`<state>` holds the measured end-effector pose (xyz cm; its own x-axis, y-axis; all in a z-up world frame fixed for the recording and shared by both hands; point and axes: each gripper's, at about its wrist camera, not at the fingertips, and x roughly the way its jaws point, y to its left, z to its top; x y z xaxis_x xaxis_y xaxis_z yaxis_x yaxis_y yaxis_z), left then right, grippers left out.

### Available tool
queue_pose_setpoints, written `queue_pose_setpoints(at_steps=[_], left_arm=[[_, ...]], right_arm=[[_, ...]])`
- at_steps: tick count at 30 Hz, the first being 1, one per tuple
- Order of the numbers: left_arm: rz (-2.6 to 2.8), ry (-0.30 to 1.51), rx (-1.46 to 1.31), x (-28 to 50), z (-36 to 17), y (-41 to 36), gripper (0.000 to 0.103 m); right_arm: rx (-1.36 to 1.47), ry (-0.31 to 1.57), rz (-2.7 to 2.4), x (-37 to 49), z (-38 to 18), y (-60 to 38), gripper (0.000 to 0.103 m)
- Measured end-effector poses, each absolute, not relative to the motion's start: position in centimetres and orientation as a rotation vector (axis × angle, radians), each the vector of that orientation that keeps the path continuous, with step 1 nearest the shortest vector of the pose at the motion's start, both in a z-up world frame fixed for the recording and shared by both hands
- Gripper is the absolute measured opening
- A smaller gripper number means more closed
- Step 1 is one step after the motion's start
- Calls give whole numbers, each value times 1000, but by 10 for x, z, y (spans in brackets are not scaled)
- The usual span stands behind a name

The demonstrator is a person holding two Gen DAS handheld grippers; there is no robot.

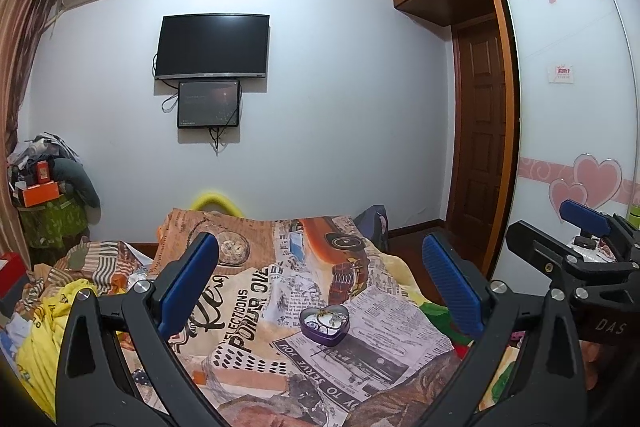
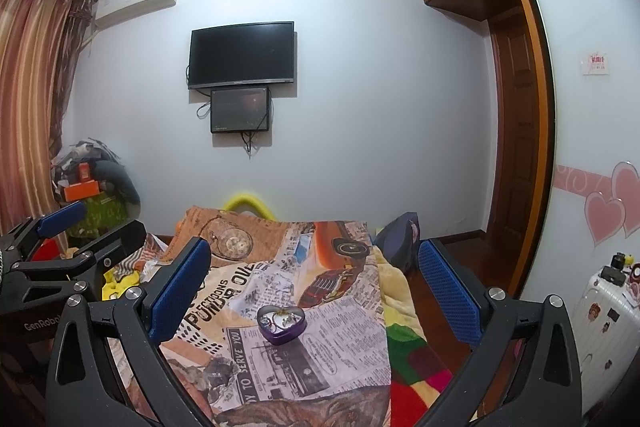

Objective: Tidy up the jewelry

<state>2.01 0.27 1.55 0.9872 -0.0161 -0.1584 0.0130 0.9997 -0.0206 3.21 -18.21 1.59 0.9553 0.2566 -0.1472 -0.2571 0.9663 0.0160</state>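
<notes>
Heart tin (image 1: 324, 325): purple, heart-shaped, lid off, standing on the bed, which carries a newspaper-print blanket (image 1: 256, 311); it lies ahead of both grippers, touching neither.
Jewelry (image 1: 326, 319): a small tangle of rings and chain inside the heart tin; single pieces are too small to tell apart.
Left gripper (image 1: 320, 279): jaws spread wide and holding nothing, blue pads either side of the heart tin in its own view, raised above the blanket.
Right gripper (image 2: 314, 283): jaws likewise released and bare, the heart tin (image 2: 281, 324) showing between them but well short of the pads.
Between grippers and tin: only open blanket; nothing blocks the approach.
Left of the tin: crumpled yellow cloth (image 1: 38, 331) and striped fabric on the bed.
Right of the tin: a bright red, green and yellow blanket (image 2: 404, 359) at the bed's edge, then dark wood floor.
Beyond the tin: a yellow curved object (image 1: 216, 201) at the foot of the bed, and a wall-mounted television (image 1: 212, 46) with a smaller screen (image 1: 208, 103) under it.
Far right of the tin: a white suitcase (image 2: 604, 303) with stickers, beside a wardrobe door (image 2: 592, 131) with pink hearts.
Far left of the tin: a heap of clothes and boxes (image 2: 90, 179) under striped curtains (image 2: 32, 99).
</notes>
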Motion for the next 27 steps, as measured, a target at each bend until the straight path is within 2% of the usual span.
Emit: queue_pose_setpoints(at_steps=[27], left_arm=[[-22,195,-67,29,9,13,102]], right_arm=[[-2,172,257,39,10,-181,103]])
